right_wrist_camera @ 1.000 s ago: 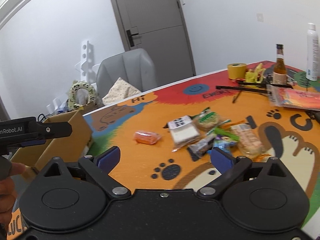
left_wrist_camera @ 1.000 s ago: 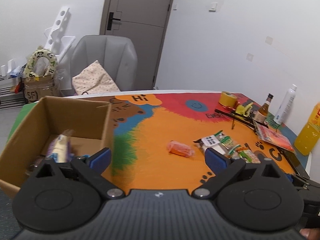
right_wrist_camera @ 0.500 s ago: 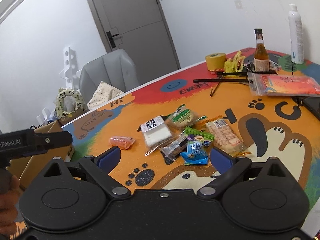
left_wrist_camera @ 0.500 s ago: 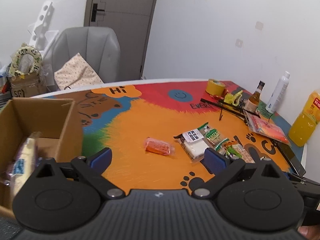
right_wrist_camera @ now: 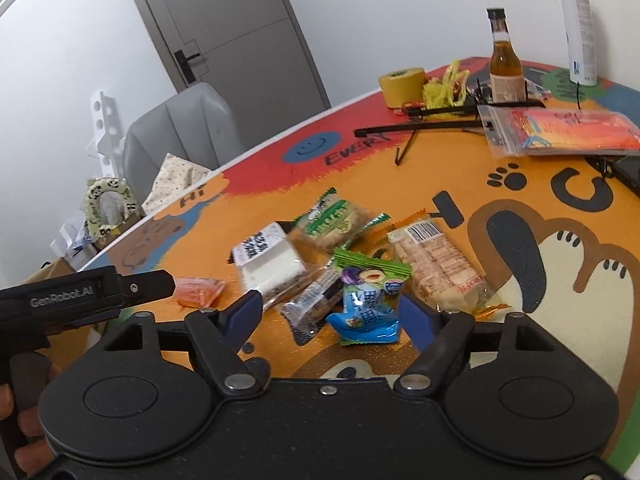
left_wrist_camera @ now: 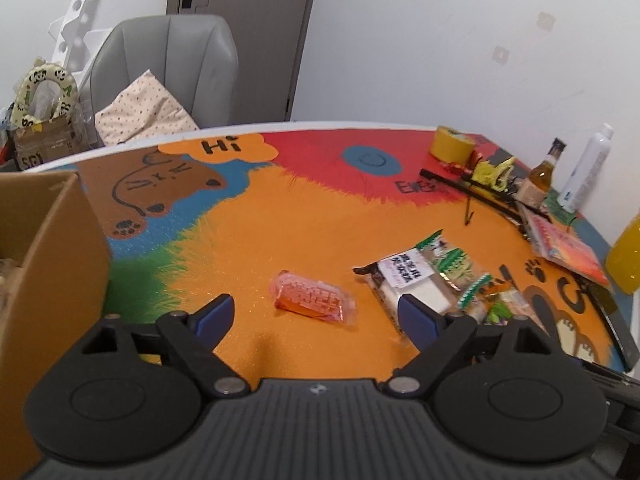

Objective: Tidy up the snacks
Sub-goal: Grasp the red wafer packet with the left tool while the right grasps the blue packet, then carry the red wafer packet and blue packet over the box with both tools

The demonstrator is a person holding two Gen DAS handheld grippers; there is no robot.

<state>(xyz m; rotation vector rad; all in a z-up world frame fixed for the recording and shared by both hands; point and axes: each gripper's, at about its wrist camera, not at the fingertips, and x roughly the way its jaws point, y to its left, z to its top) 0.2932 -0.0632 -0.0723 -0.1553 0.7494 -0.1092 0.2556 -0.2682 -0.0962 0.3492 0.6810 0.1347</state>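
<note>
An orange snack packet (left_wrist_camera: pixel 313 301) lies on the colourful tabletop, just ahead of my left gripper (left_wrist_camera: pixel 316 316). Its jaws are closing, and the packet sits between and slightly beyond the blue pads, untouched. A cardboard box (left_wrist_camera: pixel 48 272) stands at the left. In the right wrist view, a blue snack pouch (right_wrist_camera: pixel 366 304) lies between the fingers of my right gripper (right_wrist_camera: pixel 334 310), whose jaws are closing without pressing on it. Around it lie a white cake pack (right_wrist_camera: pixel 270 262), a green-labelled pack (right_wrist_camera: pixel 334 220), a dark wrapped bar (right_wrist_camera: pixel 314 304) and a beige cracker pack (right_wrist_camera: pixel 440 264).
At the far right stand a yellow tape roll (left_wrist_camera: pixel 452 145), a brown glass bottle (left_wrist_camera: pixel 538 180), a white spray bottle (left_wrist_camera: pixel 586 170) and an orange-juice bottle (left_wrist_camera: pixel 626 260). A red zip bag (right_wrist_camera: pixel 560 130) and black rods (right_wrist_camera: pixel 420 126) lie there. A grey chair (left_wrist_camera: pixel 168 68) is behind the table.
Both grippers moved down and closer to the snacks, and their jaws narrowed. The left view swung right, pushing the box to the edge. The orange packet and blue pouch now sit at the fingertips.
</note>
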